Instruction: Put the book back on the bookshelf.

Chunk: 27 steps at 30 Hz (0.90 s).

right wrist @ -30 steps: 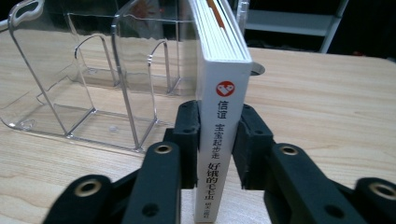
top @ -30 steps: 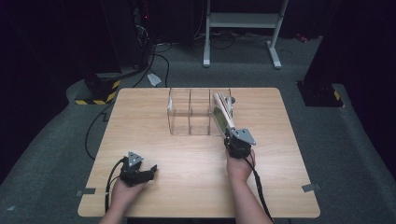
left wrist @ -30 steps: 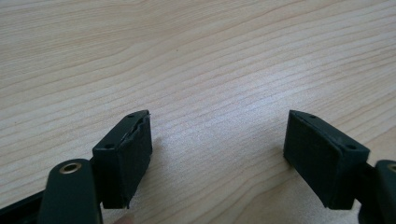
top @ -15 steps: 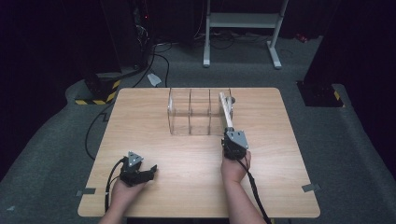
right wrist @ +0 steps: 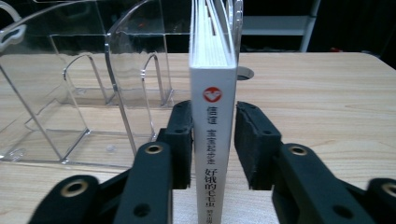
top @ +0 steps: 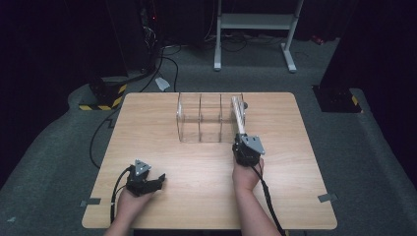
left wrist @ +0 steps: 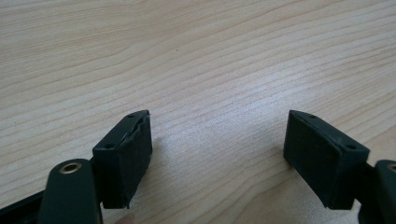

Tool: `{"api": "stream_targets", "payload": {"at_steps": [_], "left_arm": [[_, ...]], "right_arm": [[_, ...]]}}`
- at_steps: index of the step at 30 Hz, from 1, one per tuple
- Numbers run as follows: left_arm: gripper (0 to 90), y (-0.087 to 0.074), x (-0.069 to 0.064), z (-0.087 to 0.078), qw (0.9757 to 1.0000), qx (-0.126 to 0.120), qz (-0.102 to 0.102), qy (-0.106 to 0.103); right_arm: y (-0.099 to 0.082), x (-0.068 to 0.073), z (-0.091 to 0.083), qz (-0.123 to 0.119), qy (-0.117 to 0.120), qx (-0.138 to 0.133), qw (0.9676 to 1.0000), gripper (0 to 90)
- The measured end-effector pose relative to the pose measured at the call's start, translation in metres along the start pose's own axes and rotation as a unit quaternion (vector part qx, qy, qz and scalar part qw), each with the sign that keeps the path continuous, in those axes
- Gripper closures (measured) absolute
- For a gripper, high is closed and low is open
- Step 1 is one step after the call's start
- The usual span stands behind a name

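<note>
**Book upright in the rack's end slot**

The right gripper [right wrist: 212, 140] view shows the book [right wrist: 213, 116] spine-on between jaws that have just been opening; a gap shows at the right pad. From above, the book [top: 239, 117] stands in the rack [top: 201, 118]. The left gripper [left wrist: 219, 154] gapes, empty, over the table [left wrist: 210, 56].

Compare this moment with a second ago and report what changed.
The white book went from leaning to upright in the clear rack's right-hand slot. The right gripper drew back toward the person, and its jaws have just been opening, book between them with a gap at one pad. The left gripper stayed open on the table.
</note>
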<state>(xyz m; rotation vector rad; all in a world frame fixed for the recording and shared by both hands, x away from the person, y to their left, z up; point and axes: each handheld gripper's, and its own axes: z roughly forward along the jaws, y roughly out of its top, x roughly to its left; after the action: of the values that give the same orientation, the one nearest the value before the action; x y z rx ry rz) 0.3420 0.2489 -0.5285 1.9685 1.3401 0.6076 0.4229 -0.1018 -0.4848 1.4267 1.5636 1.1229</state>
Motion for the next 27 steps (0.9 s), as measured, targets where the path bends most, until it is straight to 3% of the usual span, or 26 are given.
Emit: {"api": "stream_targets", "payload": {"at_steps": [4,10,16,20,27], "left_arm": [[23.8,0.000,0.000,0.000,1.0000,0.000,0.000,0.000],[23.8,0.000,0.000,0.000,1.0000,0.000,0.000,0.000],[23.8,0.000,0.000,0.000,1.0000,0.000,0.000,0.000],[23.8,0.000,0.000,0.000,1.0000,0.000,0.000,0.000],[23.8,0.000,0.000,0.000,1.0000,0.000,0.000,0.000]], "right_arm": [[0.001,-0.005,-0.003,-0.004,0.029,0.021,0.9994,57.9],[-0.008,-0.013,-0.012,-0.020,0.050,0.035,0.9979,56.7],[-0.022,-0.018,-0.016,-0.037,0.062,0.053,0.9960,74.7],[-0.024,-0.018,-0.014,-0.047,0.065,0.051,0.9955,76.6],[-0.023,-0.017,-0.009,-0.039,0.068,0.049,0.9957,80.6]]}}
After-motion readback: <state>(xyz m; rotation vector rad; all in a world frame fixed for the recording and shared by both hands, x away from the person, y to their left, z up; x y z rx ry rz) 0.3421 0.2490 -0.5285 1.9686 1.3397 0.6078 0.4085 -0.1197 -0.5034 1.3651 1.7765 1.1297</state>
